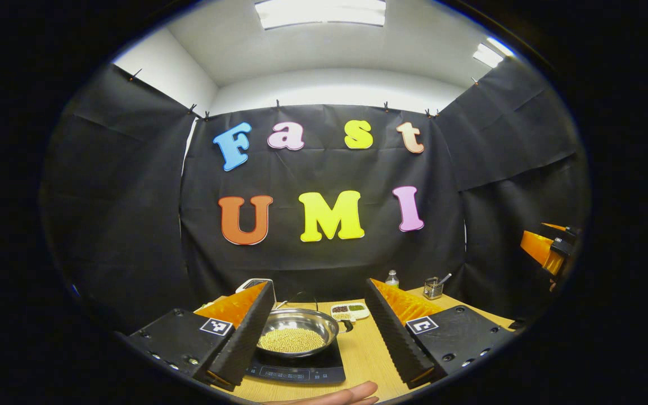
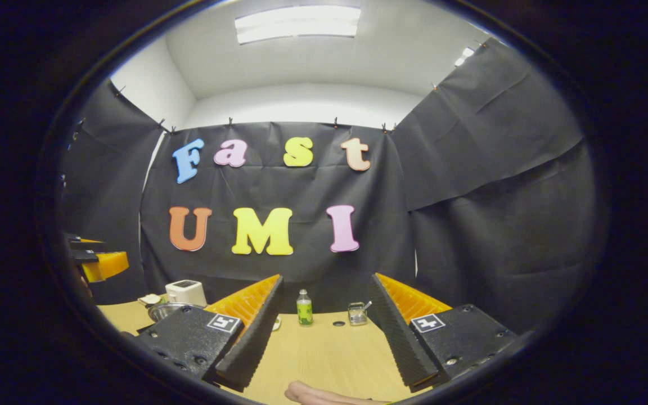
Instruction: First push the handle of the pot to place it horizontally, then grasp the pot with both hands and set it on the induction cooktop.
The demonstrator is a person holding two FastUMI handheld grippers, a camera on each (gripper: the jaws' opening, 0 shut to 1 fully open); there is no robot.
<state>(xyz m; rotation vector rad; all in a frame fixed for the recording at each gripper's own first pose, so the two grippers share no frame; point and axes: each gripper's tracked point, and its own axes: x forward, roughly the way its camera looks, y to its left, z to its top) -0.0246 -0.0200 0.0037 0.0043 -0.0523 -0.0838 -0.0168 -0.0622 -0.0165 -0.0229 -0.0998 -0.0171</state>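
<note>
From the left gripper view I see the pot [image 1: 297, 332], a shiny steel bowl-shaped pan, sitting on the black induction cooktop [image 1: 301, 368]. It holds a bed of small pale yellow beans or pellets, and a short dark handle [image 1: 347, 325] sticks out on its right side, roughly level. In the right gripper view I catch just the pot's rim [image 2: 167, 309] at the far left, behind my own left finger.

My left gripper [image 1: 313, 329] is spread wide with nothing between its fingers; the pot shows through the gap but neither finger touches it. My right gripper [image 2: 324, 332] is likewise wide apart and holds nothing, hovering over bare tabletop.

The cooktop rests on a light wooden table [image 1: 366, 360]. Just behind the pot lies a small white divided dish [image 1: 350, 310] with dark and green contents. Farther back stand a small bottle [image 2: 304, 307] with a green label and a little metal mesh holder [image 2: 357, 314] with a utensil in it. A white box-shaped appliance [image 2: 185, 292] sits at the back left, beside the pot.

Black cloth walls close the booth on three sides, with white wall and ceiling light panels above. A fingertip [image 1: 346, 394] shows at the lower edge of the left gripper view, and a part of a hand [image 2: 318, 394] at the bottom of the right gripper view.
</note>
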